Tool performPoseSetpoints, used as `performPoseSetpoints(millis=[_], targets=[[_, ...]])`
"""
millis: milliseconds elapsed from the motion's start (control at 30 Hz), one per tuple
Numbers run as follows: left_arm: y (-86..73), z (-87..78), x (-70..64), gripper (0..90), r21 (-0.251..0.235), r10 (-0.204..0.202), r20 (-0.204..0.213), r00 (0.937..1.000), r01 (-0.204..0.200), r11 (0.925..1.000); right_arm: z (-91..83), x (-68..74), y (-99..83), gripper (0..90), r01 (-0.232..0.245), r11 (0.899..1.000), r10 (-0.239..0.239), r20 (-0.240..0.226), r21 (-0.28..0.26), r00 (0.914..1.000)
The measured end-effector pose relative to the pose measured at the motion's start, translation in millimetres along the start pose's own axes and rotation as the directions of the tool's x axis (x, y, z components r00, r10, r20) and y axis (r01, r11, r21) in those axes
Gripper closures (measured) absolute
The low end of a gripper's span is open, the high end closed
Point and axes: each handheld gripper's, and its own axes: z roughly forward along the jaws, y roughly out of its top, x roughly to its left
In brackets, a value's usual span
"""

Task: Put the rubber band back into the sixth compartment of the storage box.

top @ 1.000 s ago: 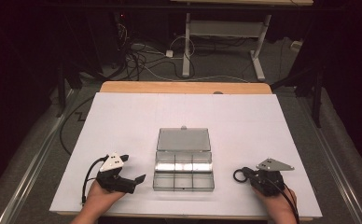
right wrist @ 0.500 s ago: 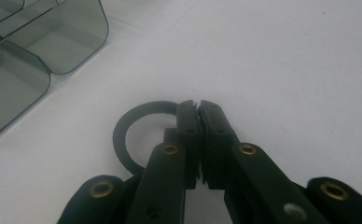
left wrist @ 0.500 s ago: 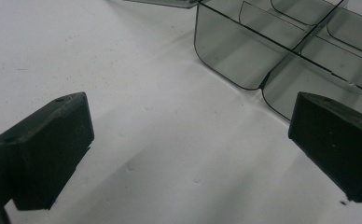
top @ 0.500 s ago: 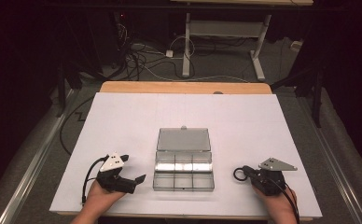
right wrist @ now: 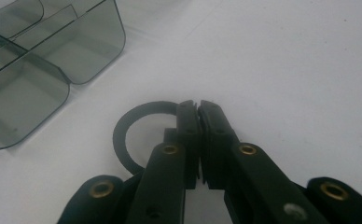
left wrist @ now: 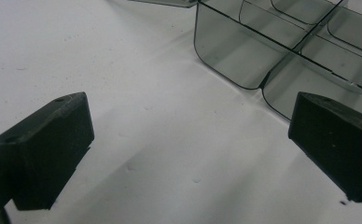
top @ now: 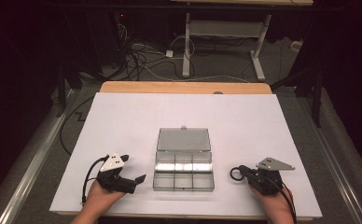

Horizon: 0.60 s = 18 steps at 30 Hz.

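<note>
A clear plastic compartment box [top: 184,176] lies open in the middle of the white table, its lid [top: 184,139] laid flat behind it. My left gripper [top: 133,169] rests just left of the box, open, with nothing between its jaws. In the left gripper view the gripper [left wrist: 195,130] has bare table between its jaws and the box's corner compartments [left wrist: 244,51] just ahead. My right gripper [top: 242,172] rests to the right of the box, shut on a black ring [top: 235,174]. The right gripper view has the gripper [right wrist: 198,105] pinching the ring's rim [right wrist: 123,135], with the box [right wrist: 53,70] at upper left.
The white sheet [top: 123,121] covers the table and leaves a wooden strip [top: 184,87] at the far edge. Cables and a metal desk frame [top: 226,32] lie on the floor beyond. The box's compartments look empty.
</note>
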Motion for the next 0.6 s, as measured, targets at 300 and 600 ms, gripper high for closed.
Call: performPoseSetpoints(millis=[300,600], targets=[[0.0,0.1,-0.2,0.0,0.000,0.001,0.000,1.0000,-0.001,1.0000,4.2,5.6,2.0,88.4,0.012,1.000,-0.012,-0.019,0.003,0.9997],[0.1,0.3,-0.2,0.0,0.002,0.002,0.000,1.0000,-0.002,1.0000,7.1,9.0,3.5,88.3,0.028,1.000,-0.028,-0.033,0.010,0.9991]])
